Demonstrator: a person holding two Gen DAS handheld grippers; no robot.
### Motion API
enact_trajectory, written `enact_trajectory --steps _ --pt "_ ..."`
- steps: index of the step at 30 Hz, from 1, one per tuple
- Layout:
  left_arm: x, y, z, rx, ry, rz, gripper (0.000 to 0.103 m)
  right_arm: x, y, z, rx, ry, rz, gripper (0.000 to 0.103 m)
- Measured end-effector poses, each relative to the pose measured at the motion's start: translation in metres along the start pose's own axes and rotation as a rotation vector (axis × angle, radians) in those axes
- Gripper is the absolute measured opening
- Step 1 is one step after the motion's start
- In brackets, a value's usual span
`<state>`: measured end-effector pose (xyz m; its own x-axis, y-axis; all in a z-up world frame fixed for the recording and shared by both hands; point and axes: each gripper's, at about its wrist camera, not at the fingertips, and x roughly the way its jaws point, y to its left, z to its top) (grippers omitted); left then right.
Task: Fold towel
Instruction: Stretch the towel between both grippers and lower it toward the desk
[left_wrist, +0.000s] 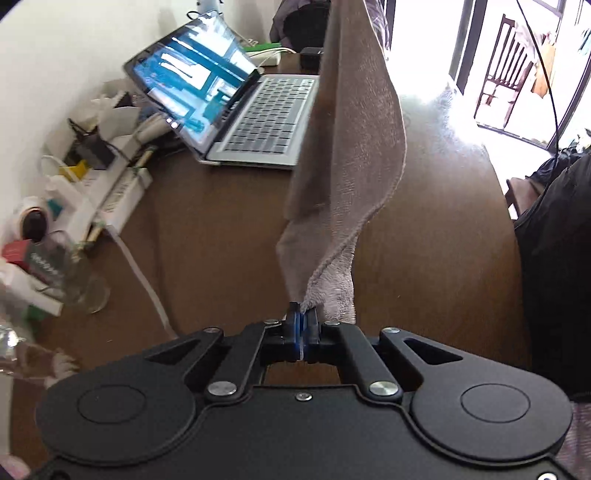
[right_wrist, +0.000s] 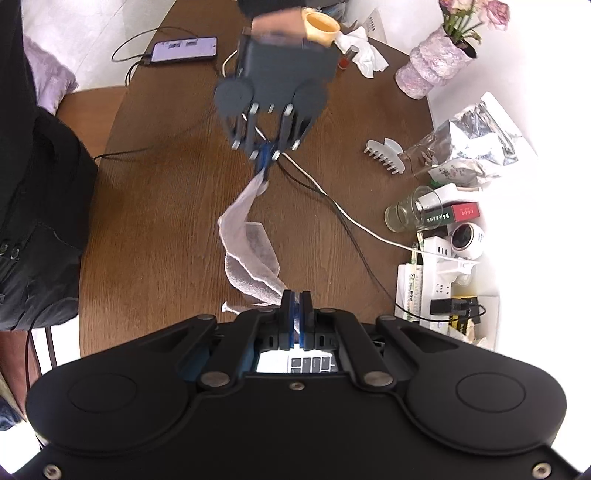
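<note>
Grey-beige terry towel (left_wrist: 347, 155) hangs stretched in the air above the brown wood-grain table (left_wrist: 221, 240), pinched at both ends. The left gripper (left_wrist: 303, 320) is clenched on one corner, the cloth rising away from its closed fingers. The right gripper (right_wrist: 295, 306) is clamped on the opposite corner, and the towel (right_wrist: 251, 251) sags twisted between the two. An open silver laptop (left_wrist: 258, 114) sits far left on the table.
</note>
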<state>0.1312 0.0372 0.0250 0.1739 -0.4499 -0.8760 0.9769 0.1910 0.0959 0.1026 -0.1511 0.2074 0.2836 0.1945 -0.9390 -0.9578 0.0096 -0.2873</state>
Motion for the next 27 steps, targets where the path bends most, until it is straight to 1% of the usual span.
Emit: enact_trajectory --steps 3,6,11,17,22,27 --pt "-0.02 0.01 0.003 0.012 0.024 0.034 0.001 0.01 -0.002 -0.009 0.015 -0.019 0.012 0.002" --pt "-0.039 0.021 0.014 0.024 0.035 0.075 0.001 0.019 -0.008 -0.016 0.023 -0.03 0.019 0.002" --pt "-0.059 0.044 0.031 0.033 0.043 0.149 0.001 0.028 -0.037 -0.022 0.063 -0.055 -0.006 0.002" --pt "-0.077 0.071 0.047 0.037 0.055 0.204 0.001 0.029 -0.067 -0.025 0.08 -0.064 -0.053 0.002" --pt "-0.088 0.073 0.049 0.046 0.058 0.229 0.001 0.026 -0.07 -0.026 0.064 -0.071 -0.06 0.002" --pt "-0.086 0.057 0.043 0.045 0.071 0.217 0.001 0.029 -0.055 -0.025 0.046 -0.071 -0.037 0.002"
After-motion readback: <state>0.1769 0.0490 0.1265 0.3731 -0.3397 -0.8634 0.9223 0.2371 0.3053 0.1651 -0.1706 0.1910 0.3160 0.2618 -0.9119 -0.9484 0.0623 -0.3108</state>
